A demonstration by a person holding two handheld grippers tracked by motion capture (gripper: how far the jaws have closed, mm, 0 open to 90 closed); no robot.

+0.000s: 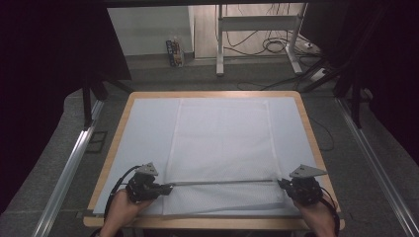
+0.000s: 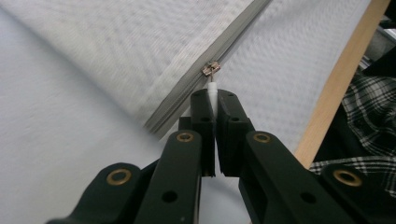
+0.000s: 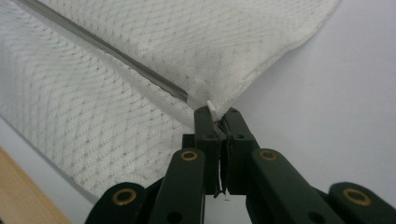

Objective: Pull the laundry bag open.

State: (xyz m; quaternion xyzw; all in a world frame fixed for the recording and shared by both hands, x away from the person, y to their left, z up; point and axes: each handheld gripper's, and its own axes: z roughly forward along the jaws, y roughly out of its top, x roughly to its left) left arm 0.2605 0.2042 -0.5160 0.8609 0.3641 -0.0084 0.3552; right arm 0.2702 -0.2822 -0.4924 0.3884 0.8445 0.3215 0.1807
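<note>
At the lower left of the high view, your left gripper (image 1: 168, 188) has its jaws pressed together on the white pull tab (image 2: 213, 93) of a small metal zipper slider (image 2: 210, 69). From there a grey zipper (image 1: 222, 182) runs rightward across the near part of a white mesh fabric cover (image 1: 222, 138), which lies flat on a pale sheet (image 1: 143, 128) over the wooden table (image 1: 309, 123). At the lower right, your right gripper (image 1: 281, 183) pinches the cover's corner (image 3: 212, 106) at the zipper's end.

Left hand-held gripper (image 1: 165, 188) and right hand-held gripper (image 1: 280, 183), each held in one hand, jaws closed, pointing toward each other.
</note>
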